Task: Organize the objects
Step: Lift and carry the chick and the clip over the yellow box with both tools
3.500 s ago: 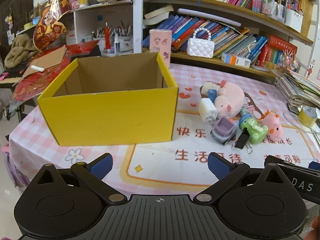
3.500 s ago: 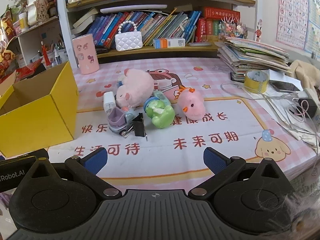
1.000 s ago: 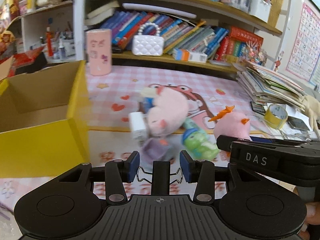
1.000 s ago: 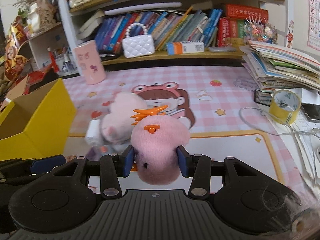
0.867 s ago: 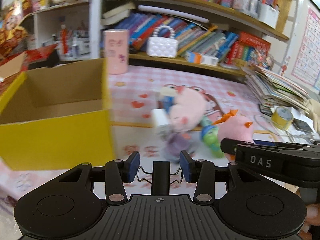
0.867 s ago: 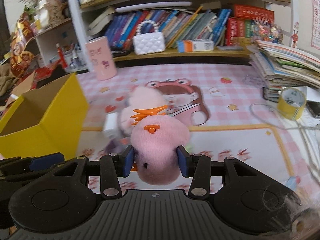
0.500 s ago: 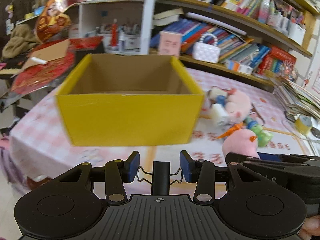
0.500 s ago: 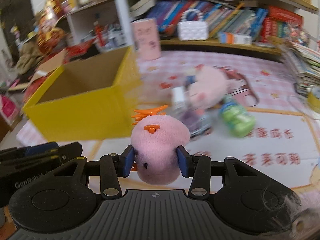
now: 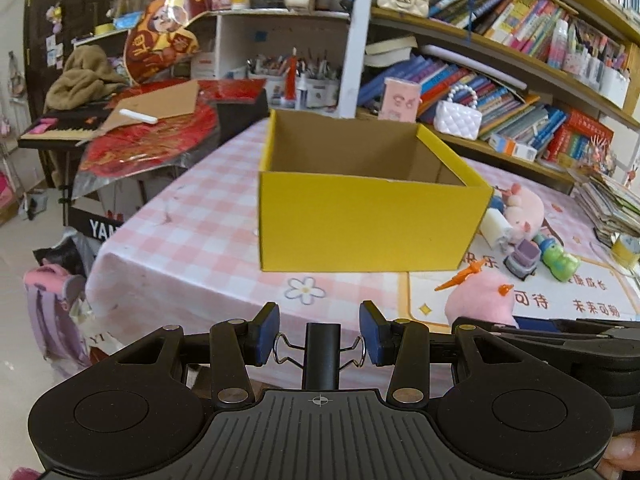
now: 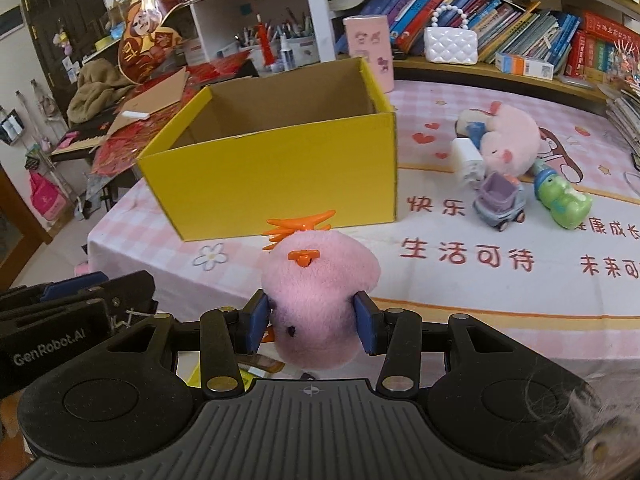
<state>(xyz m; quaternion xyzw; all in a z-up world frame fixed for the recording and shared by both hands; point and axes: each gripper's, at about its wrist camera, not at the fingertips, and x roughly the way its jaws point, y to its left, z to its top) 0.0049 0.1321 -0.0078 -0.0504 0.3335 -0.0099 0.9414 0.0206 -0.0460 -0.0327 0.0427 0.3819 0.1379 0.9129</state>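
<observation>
An empty yellow cardboard box [image 9: 368, 224] [image 10: 280, 176] stands open on the pink checked table. My left gripper [image 9: 320, 338] is shut on a black binder clip [image 9: 322, 350], held in the air just short of the table's near edge, in front of the box. My right gripper [image 10: 312, 326] is shut on a pink plush chick [image 10: 318, 300] [image 9: 482, 300] with an orange crest, also this side of the box. Right of the box lie a pink plush pig [image 10: 508, 140], a white block [image 10: 466, 162], a purple toy car [image 10: 500, 200] and a green toy [image 10: 564, 200].
Shelves of books [image 10: 520, 24], a white quilted purse [image 10: 450, 44] and a pink cup [image 10: 370, 50] stand behind the table. A stack of books [image 9: 612, 204] and a tape roll [image 9: 626, 246] sit at the far right. A side desk with cardboard [image 9: 160, 104] is at the left.
Both grippers have swung left from the toy pile, carrying the clip and the chick. The yellow box now lies straight ahead, and the toys have slid off to the right.
</observation>
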